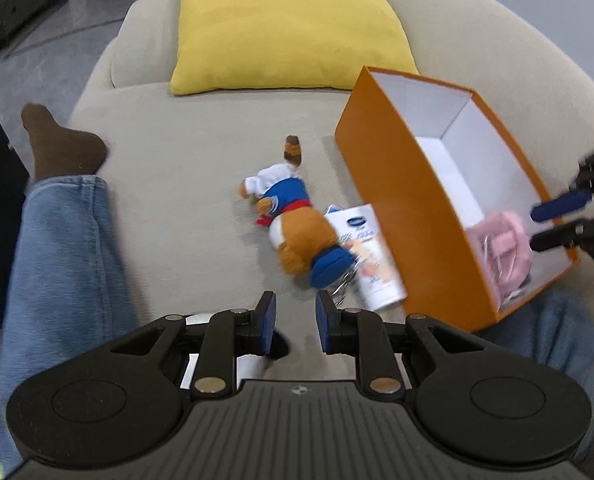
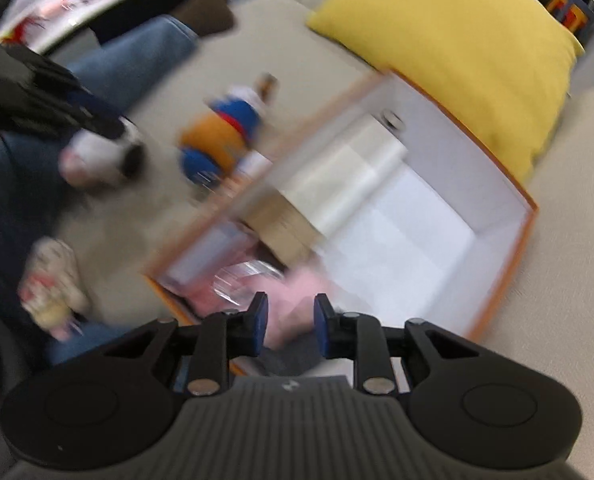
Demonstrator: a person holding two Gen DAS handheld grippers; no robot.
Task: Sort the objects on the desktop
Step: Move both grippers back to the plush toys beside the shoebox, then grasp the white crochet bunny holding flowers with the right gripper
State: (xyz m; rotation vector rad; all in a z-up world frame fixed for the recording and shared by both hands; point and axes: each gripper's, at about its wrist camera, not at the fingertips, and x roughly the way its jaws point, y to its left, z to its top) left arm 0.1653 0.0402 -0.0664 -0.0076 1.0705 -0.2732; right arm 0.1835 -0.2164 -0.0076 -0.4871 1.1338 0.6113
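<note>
A brown plush toy in blue and white clothes lies on the beige seat, with a white tube against it. An orange box with a white inside stands to their right and holds a pink item. My left gripper hovers just short of the plush toy, open with nothing between its pads. My right gripper hangs over the box's near end. In the blurred right wrist view that gripper is open and empty above the pink item; the plush toy lies left of the orange box.
A yellow cushion leans at the back of the seat. A person's jeans leg and brown sock lie on the left. A small pale toy sits by the other leg. A pale roll-like shape blurs across the box's left wall.
</note>
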